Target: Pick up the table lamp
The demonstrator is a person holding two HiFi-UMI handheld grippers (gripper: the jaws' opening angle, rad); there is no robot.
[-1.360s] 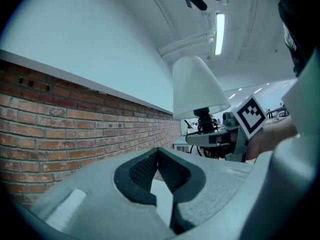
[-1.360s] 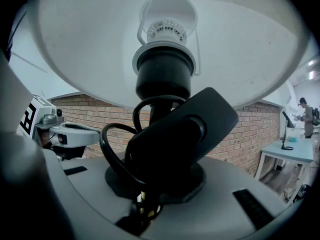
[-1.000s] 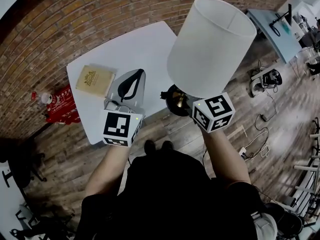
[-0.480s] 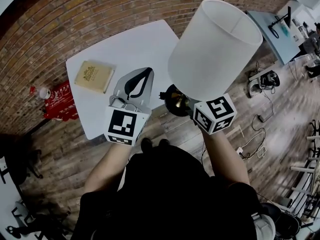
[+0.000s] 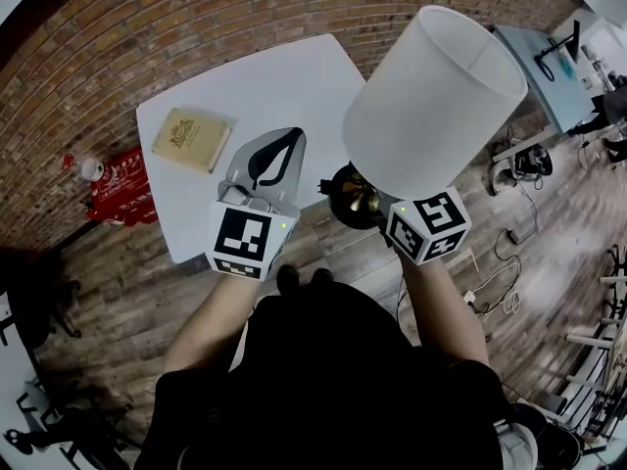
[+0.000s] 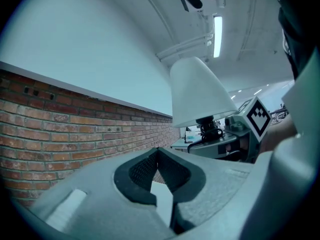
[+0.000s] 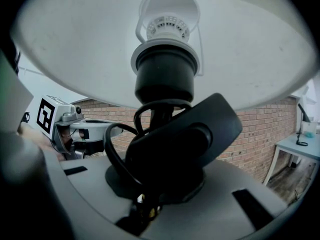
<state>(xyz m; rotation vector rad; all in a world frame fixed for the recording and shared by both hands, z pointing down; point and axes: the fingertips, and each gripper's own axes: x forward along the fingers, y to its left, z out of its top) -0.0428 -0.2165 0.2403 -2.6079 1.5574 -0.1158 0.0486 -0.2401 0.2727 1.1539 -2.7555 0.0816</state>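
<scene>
White-shaded, black-based table lamp (image 5: 436,101); tan book (image 5: 191,139)

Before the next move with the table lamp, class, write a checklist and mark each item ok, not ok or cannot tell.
1. Right gripper shut on the table lamp under its shade: ok.
2. Lamp base off the white table: ok.
3. Cord free of snags: cannot tell.
4. Left gripper empty, jaws together, apart from the lamp: ok.
5. Book lies clear of the lamp: ok.
</scene>
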